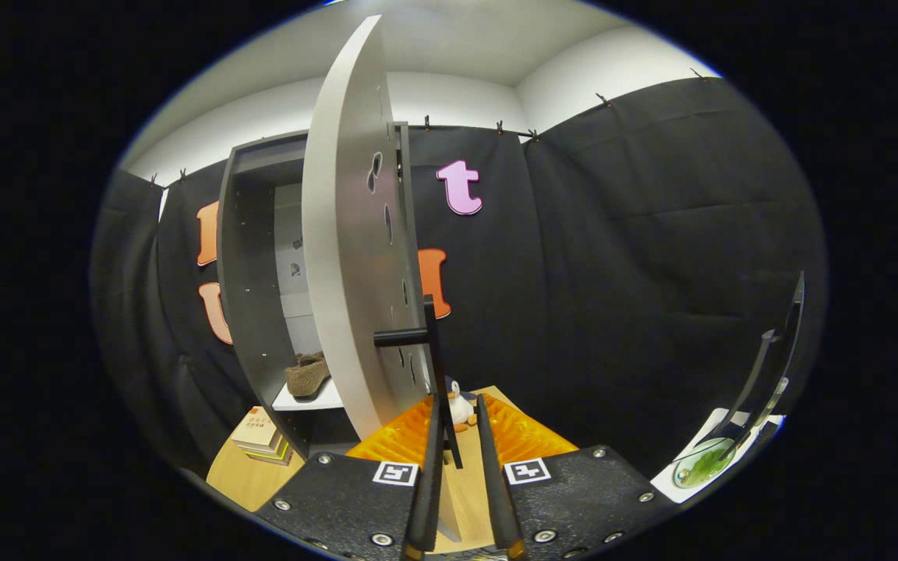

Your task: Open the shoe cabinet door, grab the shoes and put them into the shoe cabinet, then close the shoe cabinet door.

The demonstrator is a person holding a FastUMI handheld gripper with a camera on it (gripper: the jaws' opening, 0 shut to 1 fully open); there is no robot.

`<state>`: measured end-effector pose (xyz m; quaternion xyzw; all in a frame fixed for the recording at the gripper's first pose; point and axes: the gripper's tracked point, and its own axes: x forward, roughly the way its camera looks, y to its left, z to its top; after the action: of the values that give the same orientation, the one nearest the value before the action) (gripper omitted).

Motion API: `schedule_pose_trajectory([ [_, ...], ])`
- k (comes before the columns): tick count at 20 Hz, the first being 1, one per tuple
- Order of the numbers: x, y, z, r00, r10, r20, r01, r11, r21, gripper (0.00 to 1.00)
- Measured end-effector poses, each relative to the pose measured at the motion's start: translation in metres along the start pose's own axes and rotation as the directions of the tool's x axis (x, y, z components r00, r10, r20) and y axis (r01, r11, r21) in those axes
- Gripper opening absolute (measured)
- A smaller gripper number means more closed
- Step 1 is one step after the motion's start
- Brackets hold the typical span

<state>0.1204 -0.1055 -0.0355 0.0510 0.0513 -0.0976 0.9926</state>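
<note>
Two fingers of the gripper stand slightly spread around the door handle (door ajar), pinching nothing; shoe sits inside.

The gripper points level and forward — its fingers nearly parallel, a narrow gap between them.

Only the stacked books bear print, too small to read.
</note>
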Motion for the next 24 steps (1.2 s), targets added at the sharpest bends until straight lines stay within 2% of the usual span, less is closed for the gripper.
schedule_pose_trajectory([
  [3, 0.001, -0.003, 0.0, 1.0, 0.024, 0.003, -0.024, 1.0, -0.007, 0.26],
  [8, 0.0, -0.007, 0.002, 1.0, 0.018, 0.007, -0.017, 0.999, -0.03, 0.27],
  [12, -0.001, -0.012, 0.003, 1.0, -0.019, 0.007, 0.019, 0.999, -0.042, 0.25],
  [17, -0.004, -0.03, 0.011, 0.994, -0.104, 0.024, 0.106, 0.992, -0.073, 0.26],
  [22, -0.015, -0.026, 0.01, 0.996, -0.08, 0.025, 0.081, 0.995, -0.059, 0.26],
  [24, -0.021, -0.027, 0.008, 0.995, -0.098, 0.023, 0.099, 0.991, -0.088, 0.26],
])
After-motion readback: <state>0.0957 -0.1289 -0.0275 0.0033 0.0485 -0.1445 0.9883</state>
